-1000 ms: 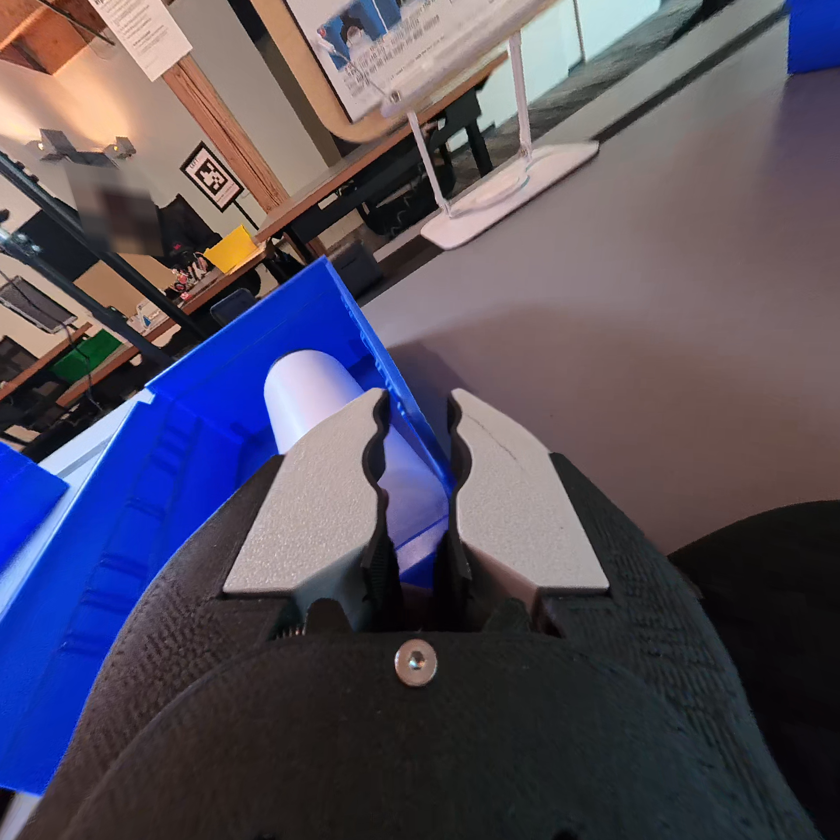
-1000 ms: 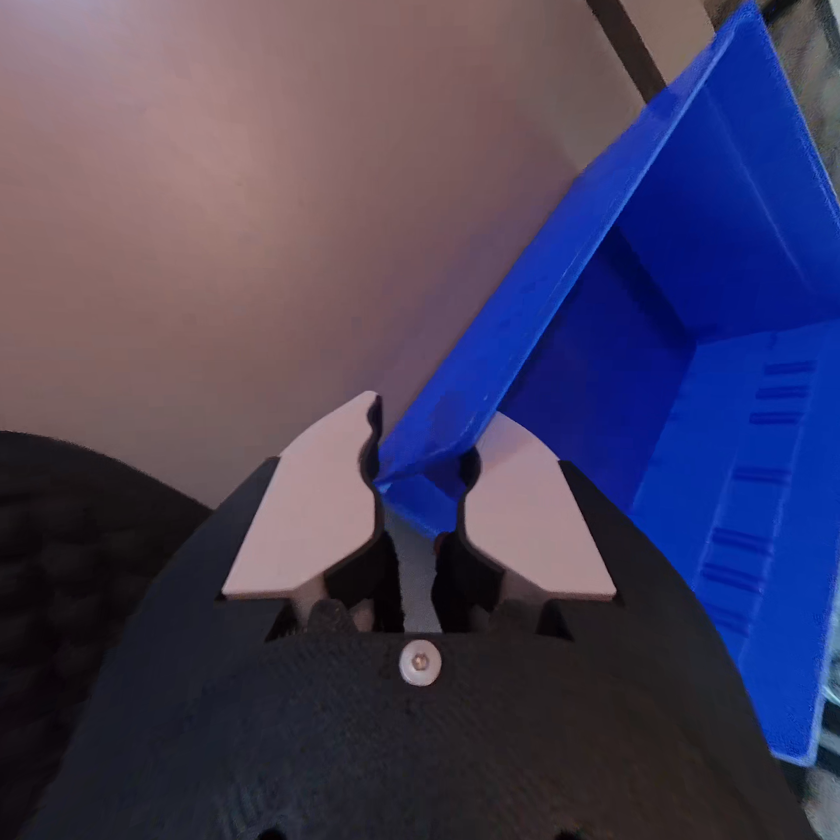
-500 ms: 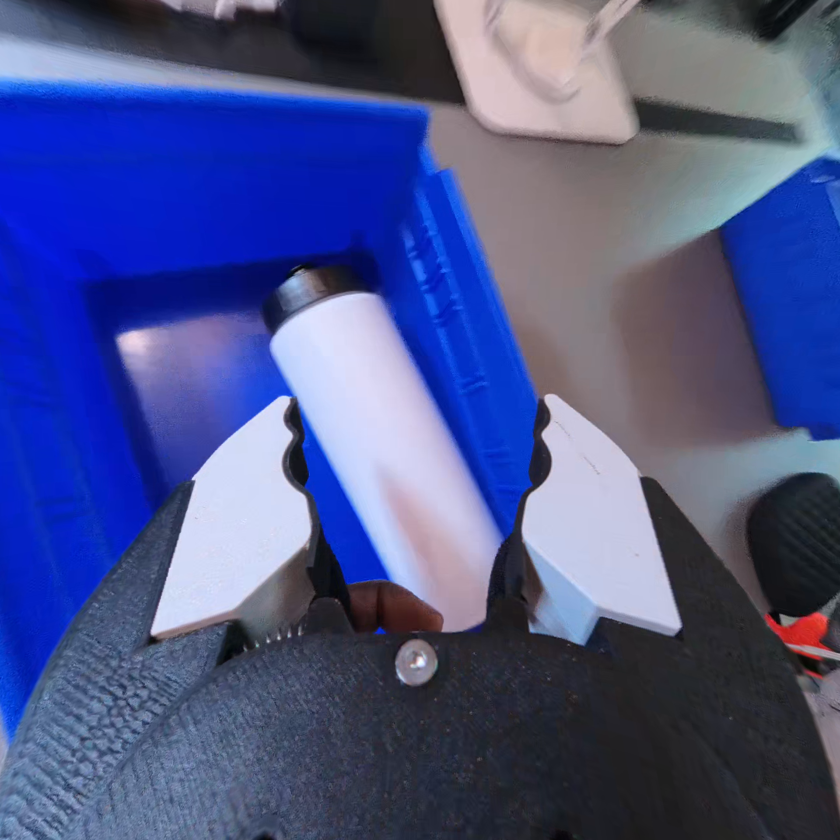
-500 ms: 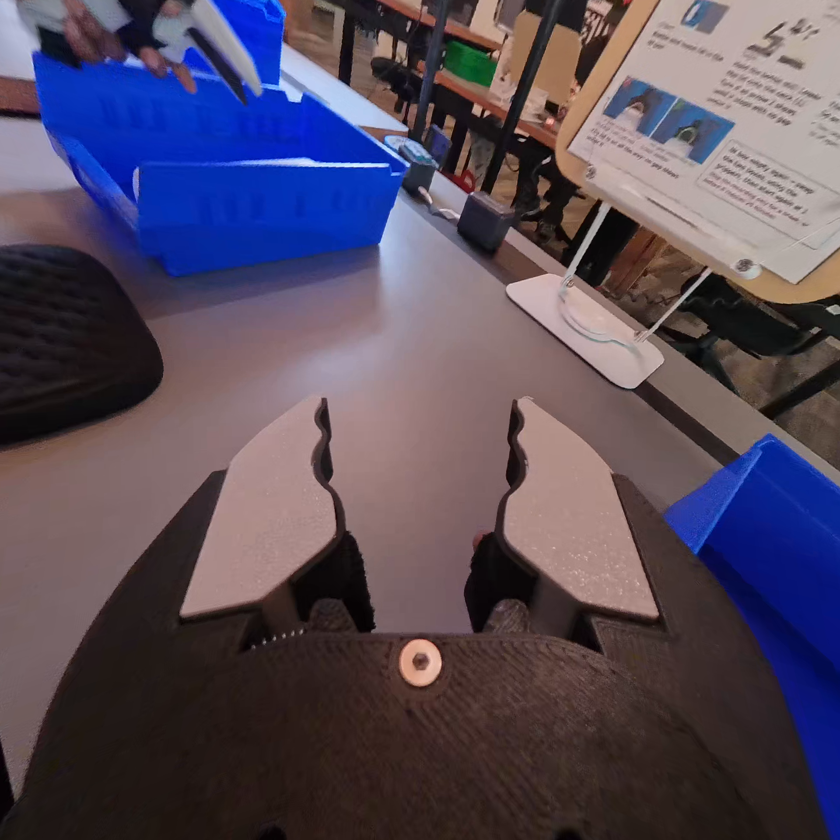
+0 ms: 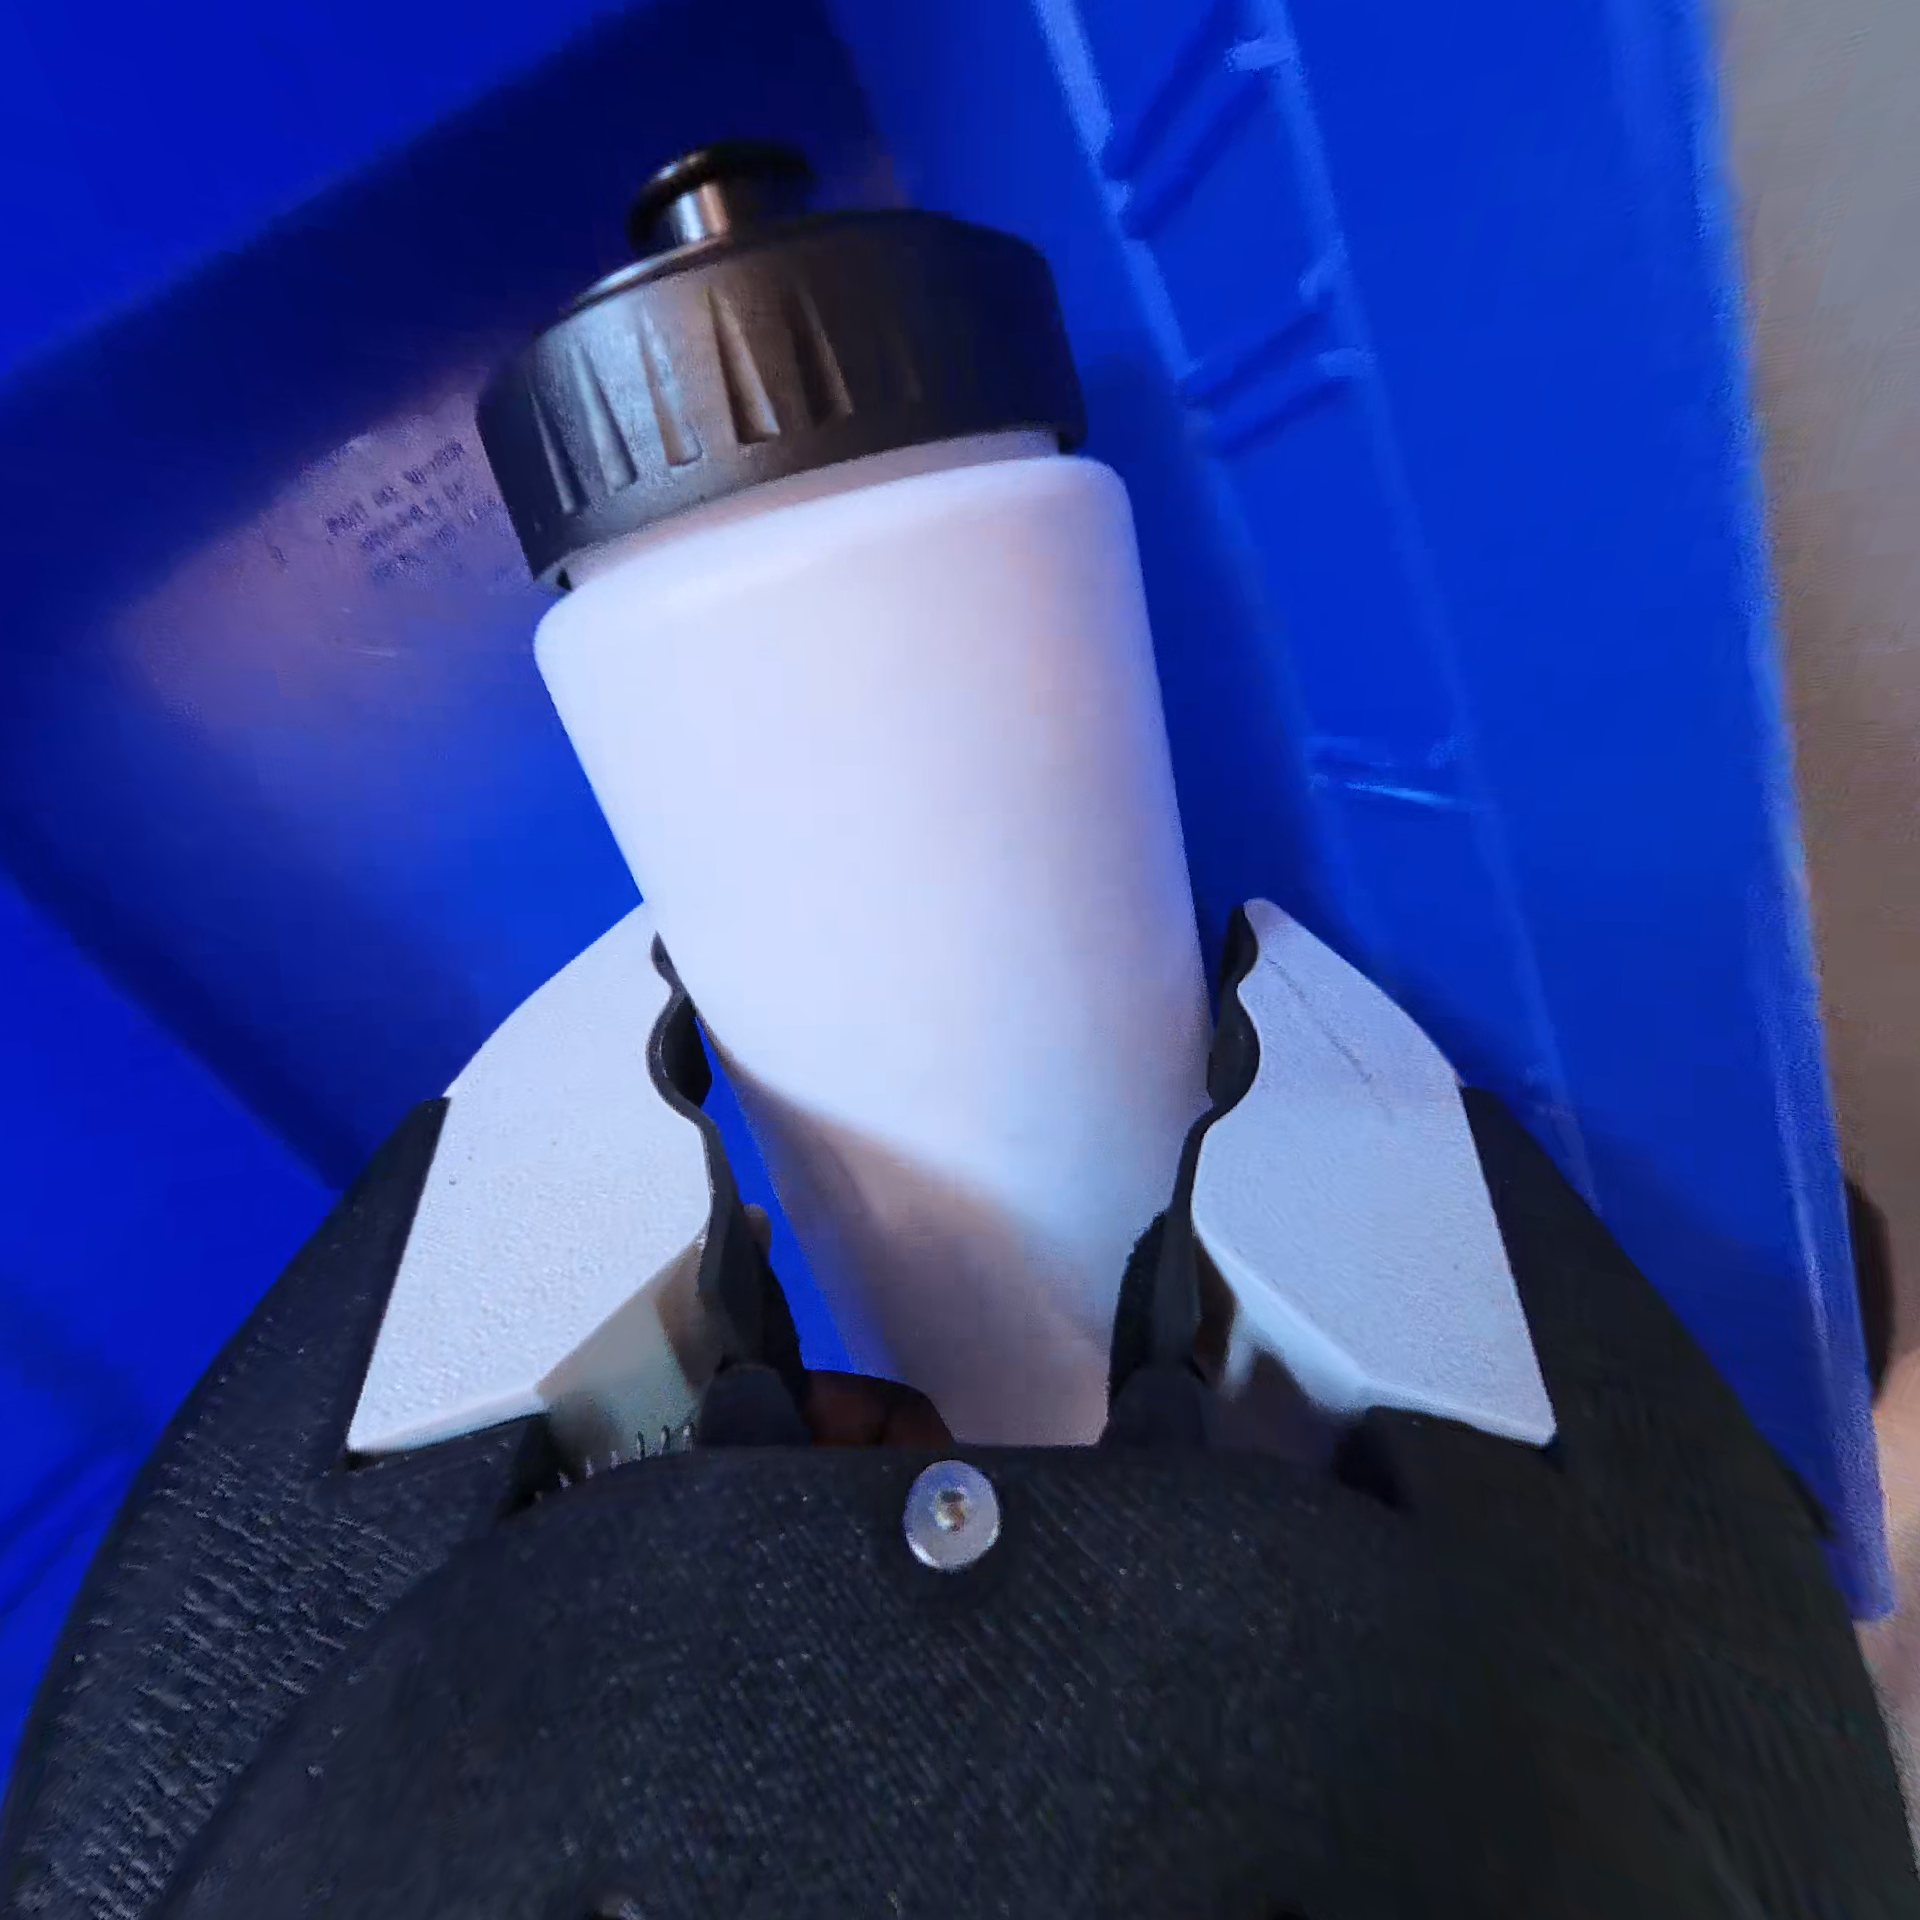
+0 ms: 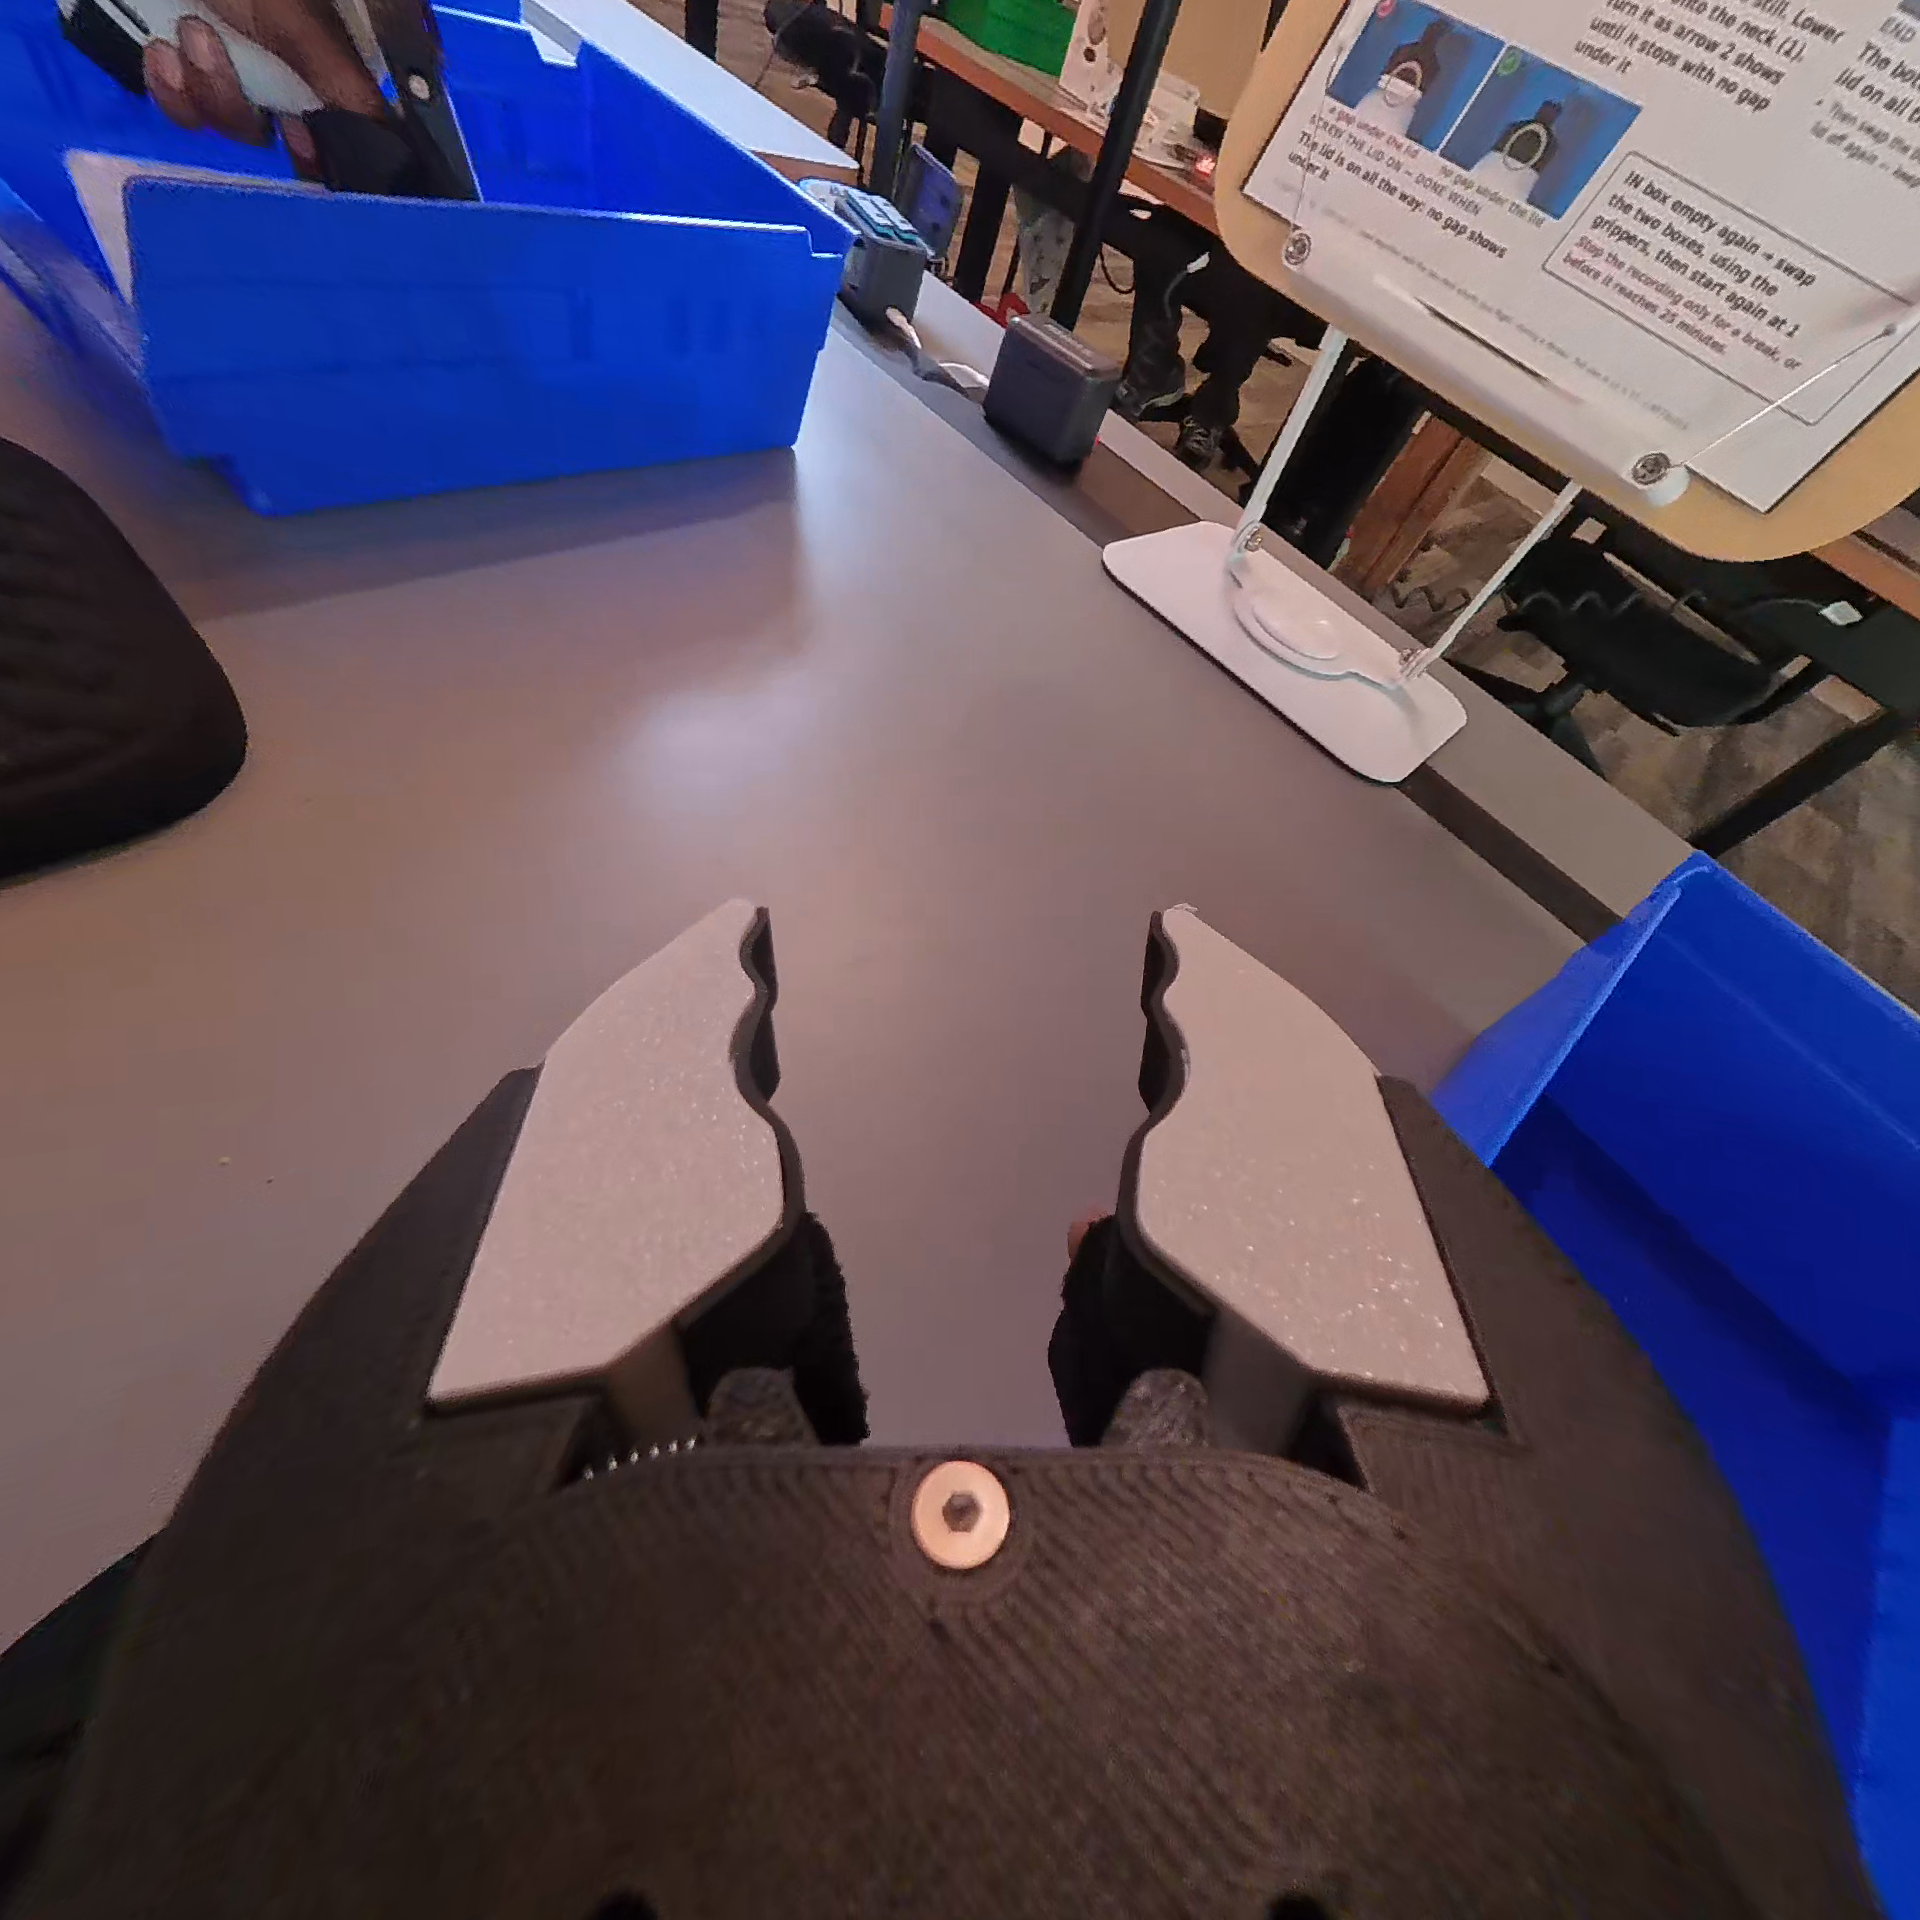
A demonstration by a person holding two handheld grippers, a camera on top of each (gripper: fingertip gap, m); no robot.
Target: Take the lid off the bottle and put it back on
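Note:
A white bottle (image 5: 883, 790) with a black ribbed lid (image 5: 779, 384) lies inside a blue bin (image 5: 1403, 520), against its right wall, lid end pointing away from me. My left gripper (image 5: 951, 935) is wide open, with one finger on each side of the bottle's body and close against it. The bottle's base is hidden behind the gripper body. My right gripper (image 6: 961, 925) is open and empty, held over the grey table (image 6: 831, 675). In the right wrist view, the left gripper (image 6: 364, 135) and a hand reach into the far blue bin (image 6: 468, 312).
A second blue bin (image 6: 1714, 1143) stands at the right. A black pad (image 6: 94, 675) lies at the left. A sheet holder (image 6: 1558, 208) on a white base (image 6: 1288, 644) and a small grey box (image 6: 1049, 390) sit along the far table edge.
My left gripper has gone down into the bin and closer to the bottle, which now fills the gap between its fingers. My right gripper has stayed open and hardly moved.

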